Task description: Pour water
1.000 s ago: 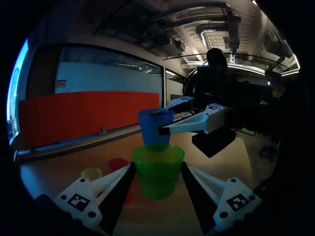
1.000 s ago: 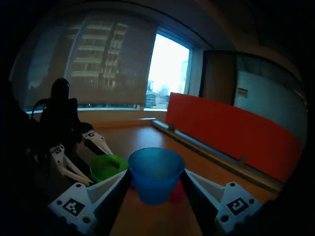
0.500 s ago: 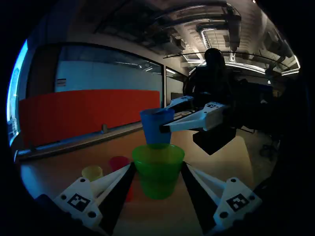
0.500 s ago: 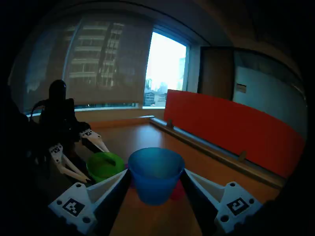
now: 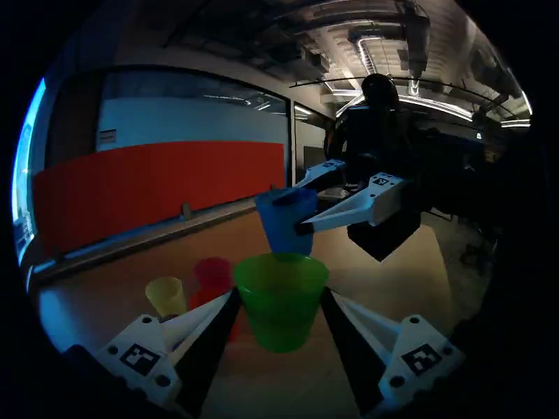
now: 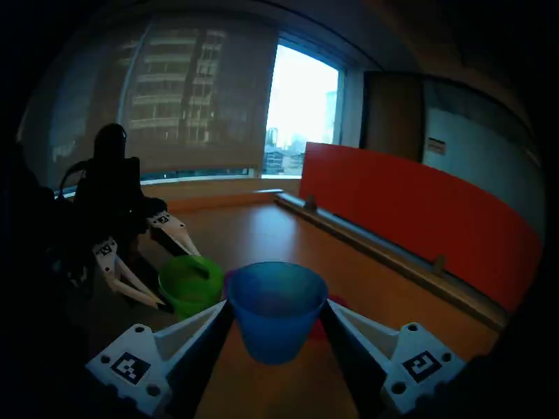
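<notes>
In the left gripper view my left gripper (image 5: 281,307) is shut on a green cup (image 5: 281,299), held upright above the wooden table (image 5: 391,279). Just beyond and above its rim hangs a blue cup (image 5: 286,220), tilted slightly, pinched by the right gripper (image 5: 297,213). In the right gripper view my right gripper (image 6: 277,318) is shut on that blue cup (image 6: 277,311). To its left sits the green cup (image 6: 190,284) between the left gripper's white fingers (image 6: 133,283). Whether either cup holds water cannot be made out.
A small yellow cup (image 5: 166,296) and a red cup (image 5: 213,274) stand on the table at the left. A red partition (image 5: 154,185) runs along the table's far side. A dark figure (image 5: 381,133) stands behind the right gripper. Pink shows behind the blue cup (image 6: 334,302).
The blue cup and right gripper have risen and shifted right in the left gripper view, tilting a little. The green cup stays gripped; more of the table and the small cups shows.
</notes>
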The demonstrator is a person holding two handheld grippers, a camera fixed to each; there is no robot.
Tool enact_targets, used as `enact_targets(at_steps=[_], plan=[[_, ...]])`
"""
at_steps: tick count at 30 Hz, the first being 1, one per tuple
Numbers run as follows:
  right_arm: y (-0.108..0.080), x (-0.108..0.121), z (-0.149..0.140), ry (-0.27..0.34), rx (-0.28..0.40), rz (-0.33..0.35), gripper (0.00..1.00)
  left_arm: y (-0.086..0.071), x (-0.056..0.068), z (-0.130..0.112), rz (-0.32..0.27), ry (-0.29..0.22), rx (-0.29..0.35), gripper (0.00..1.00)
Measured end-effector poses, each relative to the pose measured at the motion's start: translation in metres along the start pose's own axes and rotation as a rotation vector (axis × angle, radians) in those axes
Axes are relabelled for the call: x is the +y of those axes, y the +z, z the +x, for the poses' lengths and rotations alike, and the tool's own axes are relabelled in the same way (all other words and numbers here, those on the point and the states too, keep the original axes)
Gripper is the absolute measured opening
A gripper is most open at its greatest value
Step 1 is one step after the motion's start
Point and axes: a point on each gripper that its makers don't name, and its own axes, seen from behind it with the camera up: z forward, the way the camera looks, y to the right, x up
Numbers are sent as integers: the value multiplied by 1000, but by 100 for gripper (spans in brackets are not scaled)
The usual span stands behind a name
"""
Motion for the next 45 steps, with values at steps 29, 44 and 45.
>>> enact_targets(at_steps=[29, 44, 45], plan=[[16, -13, -64, 5, -132, 83, 90, 6, -4, -57, -7, -7, -160, 83], [23, -17, -90, 2, -177, 107, 90, 11, -4, -82, -20, -16, -234, 83], [24, -17, -91, 0, -179, 107, 90, 11, -4, -83, -20, -17, -236, 83]])
